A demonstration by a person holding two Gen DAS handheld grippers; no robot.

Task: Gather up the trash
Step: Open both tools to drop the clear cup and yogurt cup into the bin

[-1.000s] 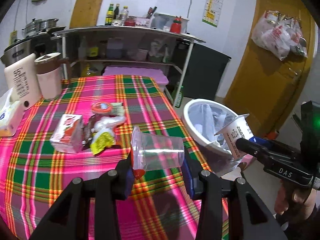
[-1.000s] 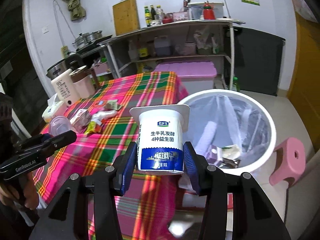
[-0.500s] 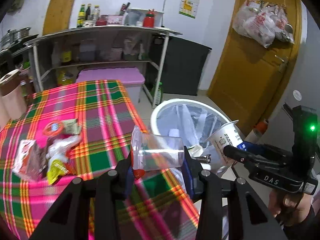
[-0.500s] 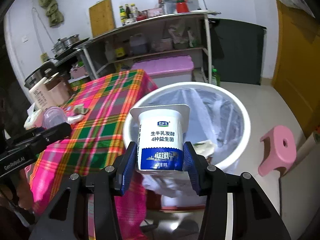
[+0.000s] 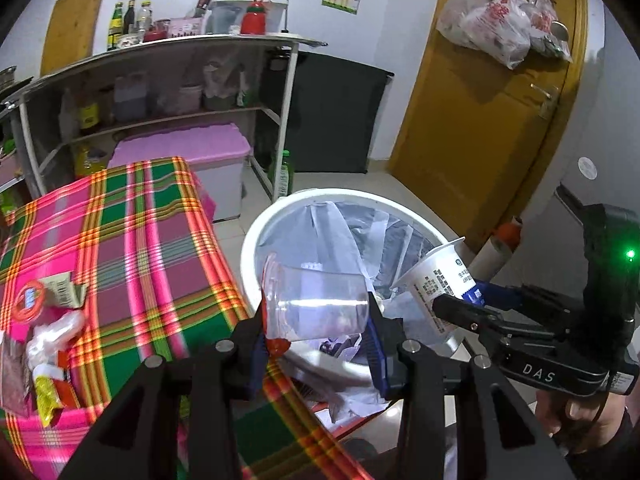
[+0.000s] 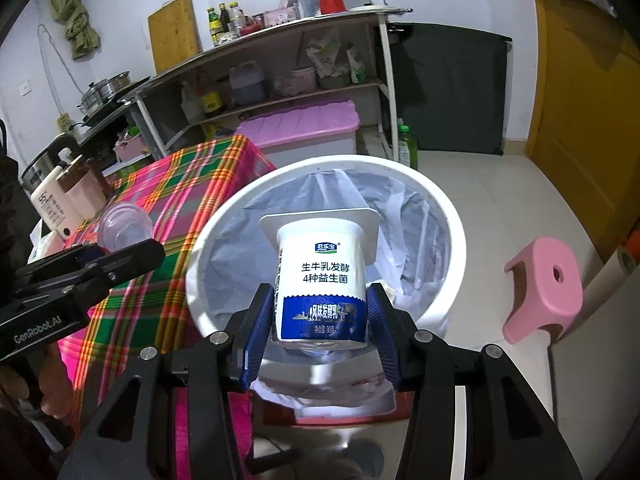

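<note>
Our left gripper (image 5: 318, 322) clamps a clear plastic cup (image 5: 316, 304) and our right gripper (image 6: 320, 318) a yogurt cup (image 6: 320, 276), both above the lined white bin (image 6: 456, 240) beside the plaid table (image 5: 152, 248); wrappers (image 5: 48, 344) lie there, a pink stool (image 6: 544, 284) nearby.

Table (image 5: 152, 248) at left; trash bin (image 5: 256, 240) on the floor just beside its right edge. Wrappers (image 5: 48, 328) on the table's left part. Storage box (image 6: 304, 132) behind the table, under the shelf unit (image 6: 280, 60). Stool (image 6: 548, 280) right of the bin. Clear cup (image 5: 316, 304) lay sideways between the left gripper (image 5: 318, 336) pads; yogurt cup (image 6: 320, 280) stood upright between the right gripper (image 6: 320, 332) pads, before the bin's opening.
</note>
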